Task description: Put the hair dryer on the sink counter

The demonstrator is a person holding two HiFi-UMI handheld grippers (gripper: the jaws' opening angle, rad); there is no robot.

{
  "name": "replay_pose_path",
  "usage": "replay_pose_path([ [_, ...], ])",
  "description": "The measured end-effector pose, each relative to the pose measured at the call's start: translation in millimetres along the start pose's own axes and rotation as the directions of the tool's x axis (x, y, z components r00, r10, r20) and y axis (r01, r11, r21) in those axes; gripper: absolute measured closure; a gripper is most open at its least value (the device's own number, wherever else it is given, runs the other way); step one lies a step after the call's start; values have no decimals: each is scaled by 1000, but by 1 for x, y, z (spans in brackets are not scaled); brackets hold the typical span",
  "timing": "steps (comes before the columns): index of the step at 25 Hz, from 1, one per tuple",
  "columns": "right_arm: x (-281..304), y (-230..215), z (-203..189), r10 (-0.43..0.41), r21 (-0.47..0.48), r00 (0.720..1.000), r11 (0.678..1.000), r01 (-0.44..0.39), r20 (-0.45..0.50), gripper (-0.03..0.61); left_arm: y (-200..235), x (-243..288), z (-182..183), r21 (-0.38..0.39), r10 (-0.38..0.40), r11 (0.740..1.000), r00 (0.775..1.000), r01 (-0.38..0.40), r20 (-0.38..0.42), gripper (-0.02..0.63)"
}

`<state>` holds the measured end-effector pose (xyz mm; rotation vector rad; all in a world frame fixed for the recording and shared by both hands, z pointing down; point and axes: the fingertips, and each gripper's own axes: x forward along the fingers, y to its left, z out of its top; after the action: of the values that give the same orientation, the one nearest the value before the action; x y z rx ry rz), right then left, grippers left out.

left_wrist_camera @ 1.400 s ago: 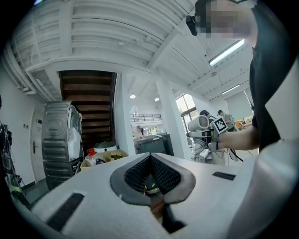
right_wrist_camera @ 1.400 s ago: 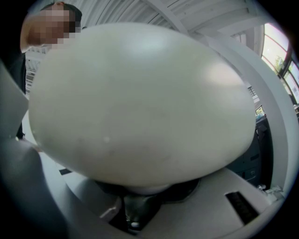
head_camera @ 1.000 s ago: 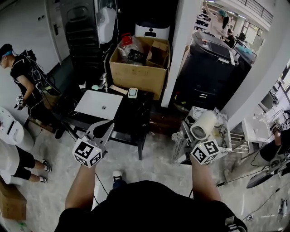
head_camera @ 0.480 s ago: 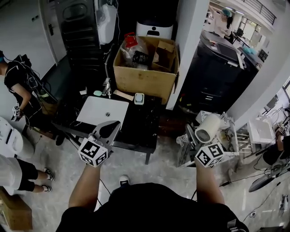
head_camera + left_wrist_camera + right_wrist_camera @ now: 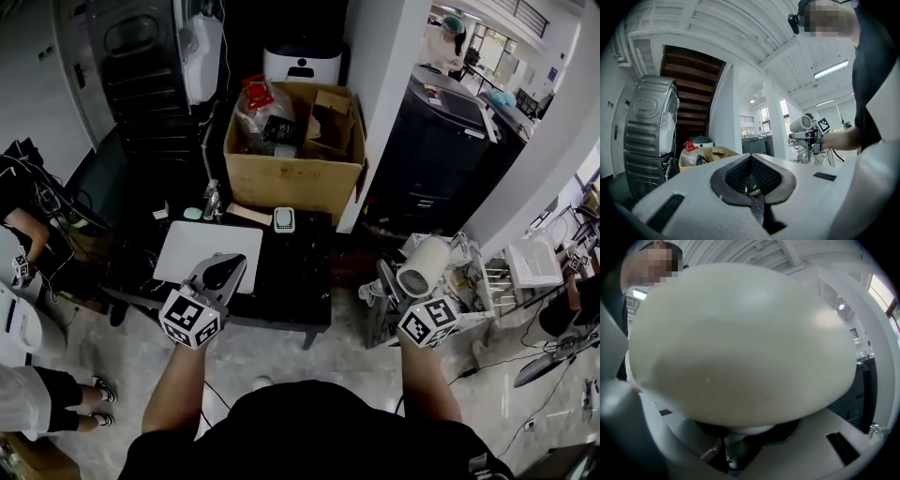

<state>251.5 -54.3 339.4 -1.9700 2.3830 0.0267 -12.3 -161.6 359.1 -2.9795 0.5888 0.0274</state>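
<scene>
The cream hair dryer (image 5: 422, 265) is upright in my right gripper (image 5: 401, 282), which is shut on its handle. In the right gripper view the dryer's body (image 5: 740, 343) fills the frame above the jaws of the right gripper (image 5: 740, 439). The left gripper view shows the dryer (image 5: 800, 123) off to the right. My left gripper (image 5: 229, 266) is shut with nothing in it, its jaw tips (image 5: 751, 161) touching. It hovers over the near edge of the black sink counter (image 5: 291, 267), beside the white basin (image 5: 208, 251) and below the faucet (image 5: 214, 199).
A cardboard box (image 5: 295, 173) full of items stands behind the counter, and a small white device (image 5: 283, 219) lies on it. A white pillar (image 5: 384, 94) and a black cabinet (image 5: 441, 150) are to the right. A wire rack (image 5: 469, 286) sits under the dryer. A person's legs (image 5: 47, 408) are at left.
The counter and box have slid nearer in the head view as the person moved toward them. Both grippers keep their pose, and the dryer stays in the right one.
</scene>
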Motion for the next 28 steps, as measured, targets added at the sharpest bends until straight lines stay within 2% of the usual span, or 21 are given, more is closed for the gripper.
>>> replay_pose_path([
  [13, 61, 22, 0, -74, 4, 997, 997, 74, 0, 420, 73, -3, -9, -14, -66, 998, 998, 66, 9, 599],
  [28, 125, 45, -19, -85, 6, 995, 996, 85, -44, 420, 138, -18, -38, -54, -78, 996, 997, 77, -13, 598],
])
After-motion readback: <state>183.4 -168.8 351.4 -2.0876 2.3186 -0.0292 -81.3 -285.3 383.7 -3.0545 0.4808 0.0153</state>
